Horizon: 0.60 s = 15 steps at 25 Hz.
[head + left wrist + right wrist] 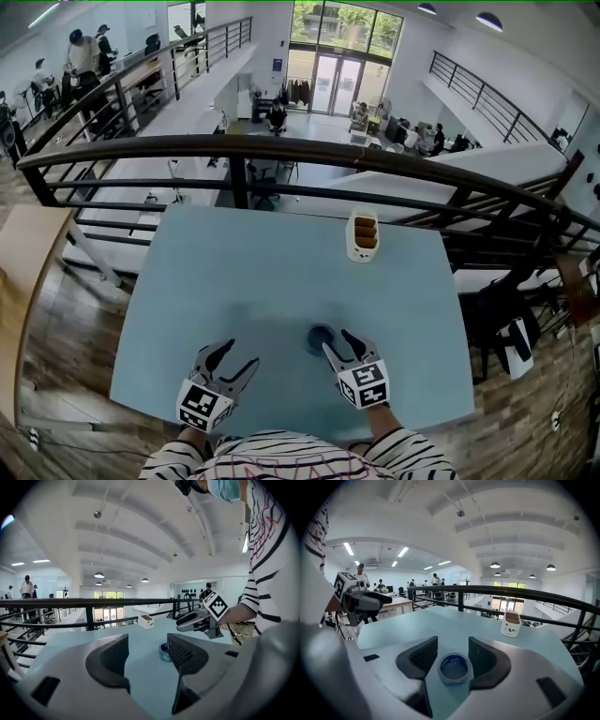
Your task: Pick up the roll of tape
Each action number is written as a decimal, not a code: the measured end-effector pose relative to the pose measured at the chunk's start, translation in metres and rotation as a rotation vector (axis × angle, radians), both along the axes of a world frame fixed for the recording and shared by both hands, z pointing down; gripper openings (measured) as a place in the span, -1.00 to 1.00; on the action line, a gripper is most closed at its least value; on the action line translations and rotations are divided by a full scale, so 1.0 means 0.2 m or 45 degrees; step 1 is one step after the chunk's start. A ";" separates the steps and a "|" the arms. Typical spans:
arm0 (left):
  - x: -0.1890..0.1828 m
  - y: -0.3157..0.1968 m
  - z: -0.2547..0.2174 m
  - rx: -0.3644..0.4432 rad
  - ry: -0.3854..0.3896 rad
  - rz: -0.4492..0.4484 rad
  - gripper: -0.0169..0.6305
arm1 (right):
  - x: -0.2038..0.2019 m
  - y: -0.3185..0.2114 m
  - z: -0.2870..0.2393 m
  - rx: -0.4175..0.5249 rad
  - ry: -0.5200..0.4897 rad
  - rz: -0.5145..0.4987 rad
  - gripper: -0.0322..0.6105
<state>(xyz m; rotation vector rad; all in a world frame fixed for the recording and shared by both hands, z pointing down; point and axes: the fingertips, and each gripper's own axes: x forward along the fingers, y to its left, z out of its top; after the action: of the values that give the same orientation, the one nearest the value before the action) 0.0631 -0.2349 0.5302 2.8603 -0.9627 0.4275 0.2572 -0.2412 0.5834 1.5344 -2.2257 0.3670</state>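
Note:
The roll of tape (321, 338), blue inside with a pale outer band, lies flat on the light blue table (253, 281). In the right gripper view the roll of tape (453, 669) sits between the two dark jaws, with a gap on its left side. My right gripper (336, 339) is open around it, low over the table. My left gripper (231, 359) is open and holds nothing, hovering over the table's near left. From the left gripper view, the roll of tape (164, 651) shows past the right jaw, under the right gripper (190, 619).
A small white holder with brown contents (363, 235) stands at the table's far edge. A black railing (281, 150) runs behind the table, with a drop to a lower floor beyond. The person's striped sleeves (300, 457) are at the near edge.

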 end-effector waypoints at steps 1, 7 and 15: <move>0.00 0.00 0.00 -0.001 -0.003 -0.013 -0.22 | 0.00 -0.01 0.03 -0.018 0.009 -0.023 -0.28; 0.00 0.02 0.01 -0.010 -0.015 -0.052 -0.22 | -0.04 -0.04 0.20 -0.114 0.117 -0.196 -0.26; -0.02 0.04 0.02 -0.018 -0.026 -0.092 -0.22 | -0.11 -0.03 0.38 -0.238 0.323 -0.463 -0.25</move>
<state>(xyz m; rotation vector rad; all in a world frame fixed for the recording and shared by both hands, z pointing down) 0.0599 -0.2266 0.5351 2.8037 -1.0588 0.4559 0.2344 -0.2480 0.6600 0.9947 -2.1418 0.2448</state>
